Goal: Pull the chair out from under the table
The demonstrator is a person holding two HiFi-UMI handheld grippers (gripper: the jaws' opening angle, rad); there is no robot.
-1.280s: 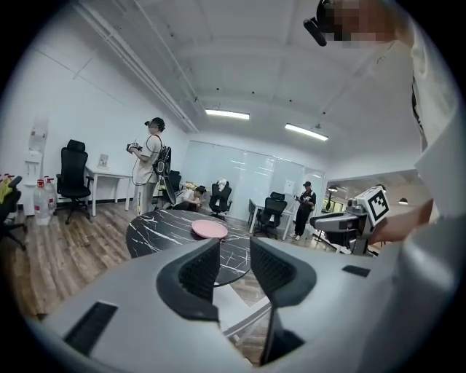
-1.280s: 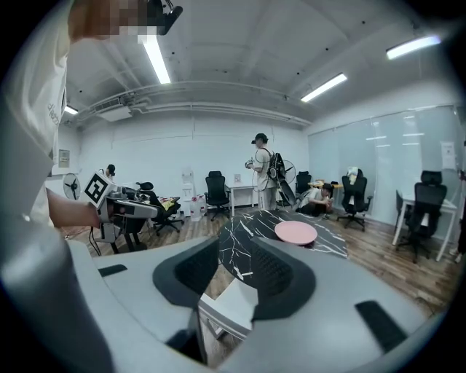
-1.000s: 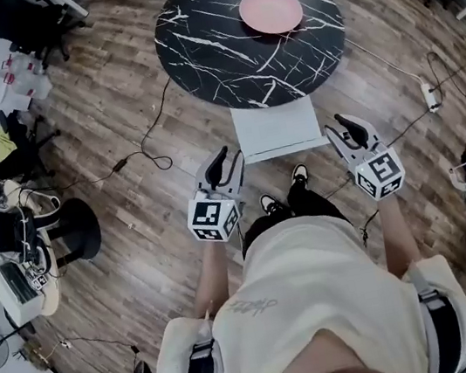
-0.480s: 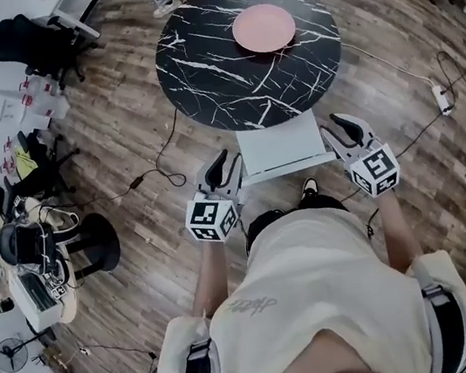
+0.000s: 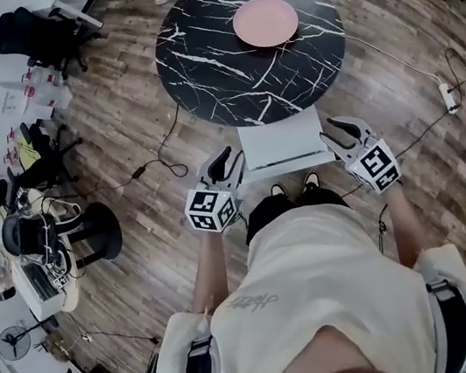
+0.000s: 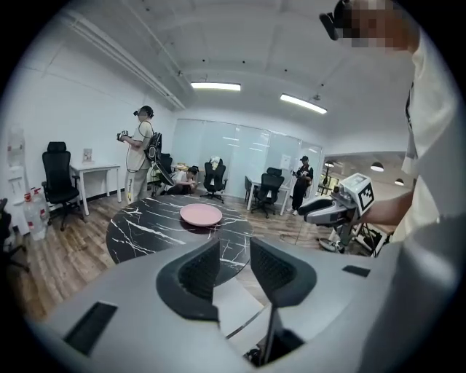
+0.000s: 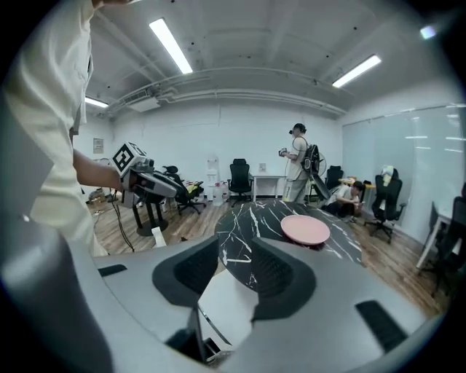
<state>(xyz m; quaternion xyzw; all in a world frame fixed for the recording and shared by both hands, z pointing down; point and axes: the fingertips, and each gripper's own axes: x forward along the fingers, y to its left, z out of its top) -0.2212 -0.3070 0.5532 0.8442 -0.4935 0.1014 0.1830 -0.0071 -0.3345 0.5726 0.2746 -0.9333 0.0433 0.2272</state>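
A white chair (image 5: 282, 139) stands with its far part tucked under the round black marble table (image 5: 221, 59), which carries a pink plate (image 5: 264, 20). My left gripper (image 5: 226, 163) is open just beside the seat's near left corner. My right gripper (image 5: 341, 132) is open just beside its near right corner. Neither visibly touches the seat. In the left gripper view the open left gripper (image 6: 233, 251) frames a strip of the white seat (image 6: 237, 309). In the right gripper view the right gripper (image 7: 237, 255) is open over the seat (image 7: 222, 306).
Cables run over the wood floor, with a power strip (image 5: 448, 92) at the right. A black round stool (image 5: 99, 230) and a cluttered desk (image 5: 41, 284) sit at the left. Office chairs and several people (image 6: 142, 153) are beyond the table.
The person has stepped closer to the table. Both grippers have moved forward and slightly down, from behind the chair to either side of its near corners. Both remain open.
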